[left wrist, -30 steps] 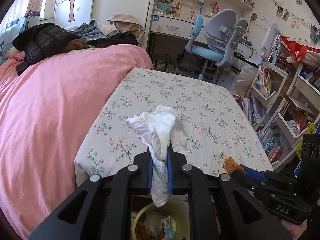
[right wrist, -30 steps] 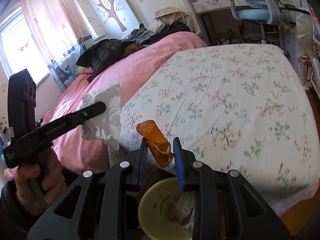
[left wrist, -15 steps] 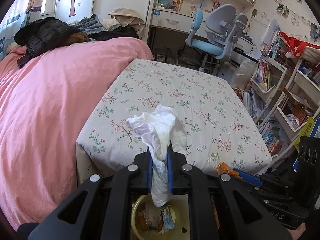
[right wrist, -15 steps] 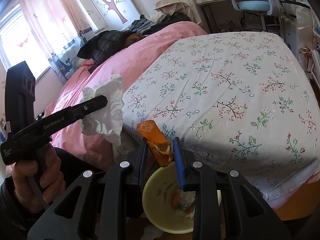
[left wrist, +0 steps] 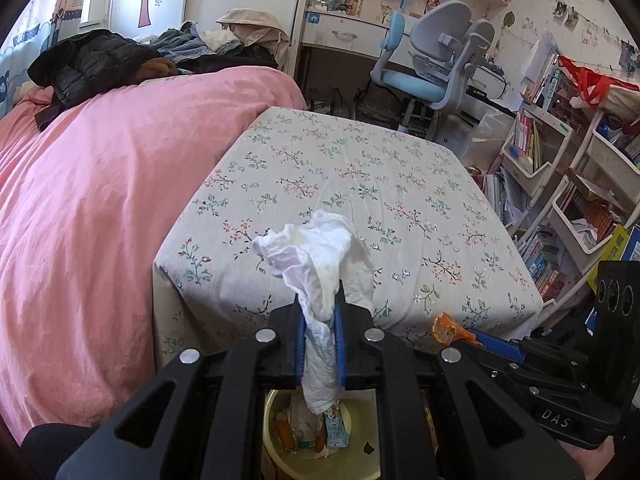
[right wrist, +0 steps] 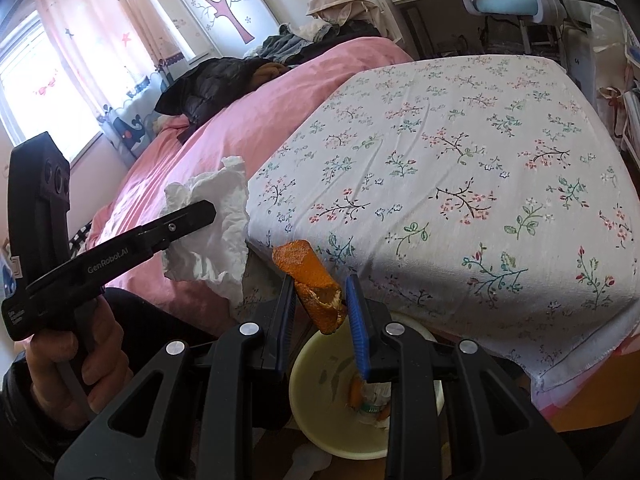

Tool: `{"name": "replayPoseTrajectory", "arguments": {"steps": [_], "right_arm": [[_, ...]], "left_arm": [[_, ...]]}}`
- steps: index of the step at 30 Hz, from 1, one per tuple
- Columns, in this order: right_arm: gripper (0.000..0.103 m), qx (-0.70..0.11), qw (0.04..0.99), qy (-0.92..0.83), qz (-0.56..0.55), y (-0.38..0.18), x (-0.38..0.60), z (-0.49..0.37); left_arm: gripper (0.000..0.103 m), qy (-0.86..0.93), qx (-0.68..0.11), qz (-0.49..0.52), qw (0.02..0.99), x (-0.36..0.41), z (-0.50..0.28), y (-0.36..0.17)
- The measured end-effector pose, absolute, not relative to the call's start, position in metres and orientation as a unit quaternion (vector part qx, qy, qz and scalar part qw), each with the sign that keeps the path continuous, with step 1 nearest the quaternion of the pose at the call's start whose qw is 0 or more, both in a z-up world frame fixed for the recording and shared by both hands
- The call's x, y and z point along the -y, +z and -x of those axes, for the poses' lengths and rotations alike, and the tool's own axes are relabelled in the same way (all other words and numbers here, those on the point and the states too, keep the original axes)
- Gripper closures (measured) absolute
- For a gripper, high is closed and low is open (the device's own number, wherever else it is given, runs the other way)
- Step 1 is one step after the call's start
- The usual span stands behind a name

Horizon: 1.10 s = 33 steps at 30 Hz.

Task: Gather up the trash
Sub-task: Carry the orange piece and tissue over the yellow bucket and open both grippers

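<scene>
gripping a crumpled white tissue point(left wrist: 320, 280) between the blue pads of the left tool point(left wrist: 320, 320), closed tight on its twisted middle; billowing above the fingers in soft, creased folds, trailing below them in a narrow wrinkled tail. hanging directly over a pale yellow bin point(left wrist: 276, 444) on the floor, with cartons and orange scraps already lying inside.

pinching a curled strip of orange peel point(right wrist: 316, 292) in the right tool point(right wrist: 320, 300), fingers closed on it; showing a pitted, bright orange rind on the outside and a paler, ragged torn edge near the lower end, tilting up and to the left out of the grip. hovering just above the same pale yellow bin point(right wrist: 316, 396), at the near edge of the floral-sheeted mattress point(right wrist: 460, 184).

showing, in the right wrist view, the left tool point(right wrist: 208, 214) from the side with the crumpled white tissue point(right wrist: 216, 236) bunching around its tip, and a hand point(right wrist: 76, 360) wrapping the handle. lying beside the floral-sheeted mattress point(left wrist: 340, 184), a pink duvet point(left wrist: 100, 200) with a black puffer jacket point(left wrist: 92, 64) heaped at its far end.
</scene>
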State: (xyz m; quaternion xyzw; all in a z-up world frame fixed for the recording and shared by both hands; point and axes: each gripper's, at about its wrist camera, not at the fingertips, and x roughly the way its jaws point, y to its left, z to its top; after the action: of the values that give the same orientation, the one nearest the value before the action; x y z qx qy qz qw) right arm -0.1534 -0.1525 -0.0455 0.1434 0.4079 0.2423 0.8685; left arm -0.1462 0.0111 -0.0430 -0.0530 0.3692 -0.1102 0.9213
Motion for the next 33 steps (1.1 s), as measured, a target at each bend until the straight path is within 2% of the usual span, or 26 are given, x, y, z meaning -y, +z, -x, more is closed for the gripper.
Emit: {"name": "replayPoseTrajectory", "arguments": {"steps": [24, 25, 26, 28, 30, 33], "right_arm": [[0.078, -0.43, 0.858, 0.244, -0.14, -0.055, 0.145, 0.16], [0.073, -0.444, 0.851, 0.243, -0.14, -0.06, 0.143, 0.159], [0.059, -0.466, 0.841, 0.237, -0.138, -0.068, 0.14, 0.158], [0.051, -0.493, 0.833, 0.213, -0.137, -0.082, 0.142, 0.156], [0.051, -0.497, 0.828, 0.21, -0.153, -0.085, 0.146, 0.156], [0.049, -0.481, 0.839, 0.2, -0.159, -0.079, 0.152, 0.158]], "left_arm": [[0.091, -0.112, -0.391, 0.041, 0.913, -0.004, 0.152, -0.05], [0.09, -0.111, -0.398, 0.041, 0.91, -0.004, 0.151, -0.052], [0.09, -0.109, -0.404, 0.042, 0.907, -0.004, 0.151, -0.054], [0.08, -0.107, -0.416, 0.043, 0.902, -0.004, 0.151, -0.058], [0.053, -0.098, -0.413, 0.048, 0.904, -0.006, 0.152, -0.057], [0.048, -0.091, -0.4, 0.056, 0.91, -0.01, 0.156, -0.053]]}}
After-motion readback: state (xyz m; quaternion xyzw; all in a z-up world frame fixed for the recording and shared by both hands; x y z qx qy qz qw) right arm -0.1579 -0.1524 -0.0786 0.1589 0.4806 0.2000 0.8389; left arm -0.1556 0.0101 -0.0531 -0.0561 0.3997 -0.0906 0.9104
